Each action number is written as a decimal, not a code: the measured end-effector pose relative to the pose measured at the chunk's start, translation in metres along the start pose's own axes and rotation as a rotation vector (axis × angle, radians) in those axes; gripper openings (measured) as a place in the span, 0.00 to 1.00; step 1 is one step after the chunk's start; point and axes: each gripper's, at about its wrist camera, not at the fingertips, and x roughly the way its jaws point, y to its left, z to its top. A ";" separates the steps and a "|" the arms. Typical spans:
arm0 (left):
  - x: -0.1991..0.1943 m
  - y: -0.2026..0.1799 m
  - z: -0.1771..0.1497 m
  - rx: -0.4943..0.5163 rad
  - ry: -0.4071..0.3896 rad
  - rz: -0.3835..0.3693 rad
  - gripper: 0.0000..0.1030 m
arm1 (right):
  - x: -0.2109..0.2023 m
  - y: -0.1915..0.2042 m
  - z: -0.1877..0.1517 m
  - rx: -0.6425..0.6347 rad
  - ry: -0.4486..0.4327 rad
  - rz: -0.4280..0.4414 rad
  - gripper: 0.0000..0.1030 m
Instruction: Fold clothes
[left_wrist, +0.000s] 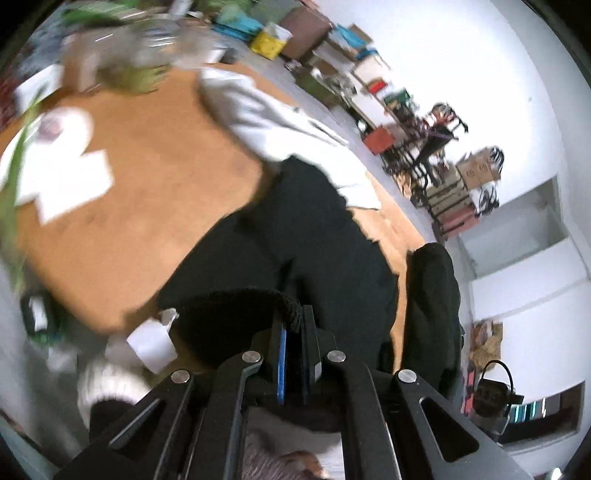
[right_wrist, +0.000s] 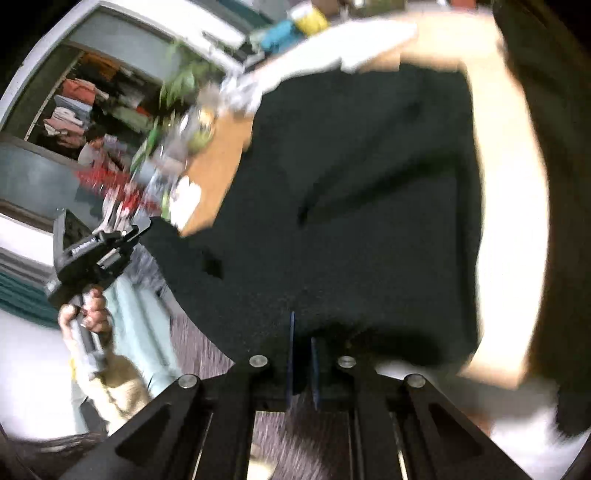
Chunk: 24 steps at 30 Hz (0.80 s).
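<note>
Left wrist view: our left gripper (left_wrist: 294, 325) points forward and down over the wooden table (left_wrist: 140, 206), jaws pinched together on a ribbed edge of the black garment (left_wrist: 306, 236). That garment drapes from the pinch across the table's near edge, bunched in folds, with one part hanging off to the right. One white garment (left_wrist: 273, 122) lies further back on the table, touching the black one where they overlap. We count two or maybe three white paper sheets (left_wrist: 62, 173) on the table's left side; blur makes it hard to tell.

Right wrist view: our right gripper (right_wrist: 303, 332) also points forward, blue-padded fingers (right_wrist: 292, 354) nearly together with black cloth between them, so it is clamped on the same black garment, which spreads wide ahead. At left we see the left gripper from outside, held by a hand (right_wrist: 90, 310) wrapped around its handle, gripping a corner of the cloth. One black garment, one white garment, two grippers. Background clutter is too blurred to count.
</note>
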 end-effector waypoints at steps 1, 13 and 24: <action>0.011 -0.014 0.022 0.018 0.015 0.019 0.06 | -0.005 -0.004 0.020 -0.004 -0.035 -0.018 0.08; 0.173 -0.109 0.192 0.085 0.035 0.194 0.06 | 0.010 -0.069 0.206 0.075 -0.247 -0.182 0.09; 0.189 -0.077 0.197 0.006 0.034 0.245 0.56 | 0.049 -0.145 0.243 0.257 -0.229 -0.141 0.44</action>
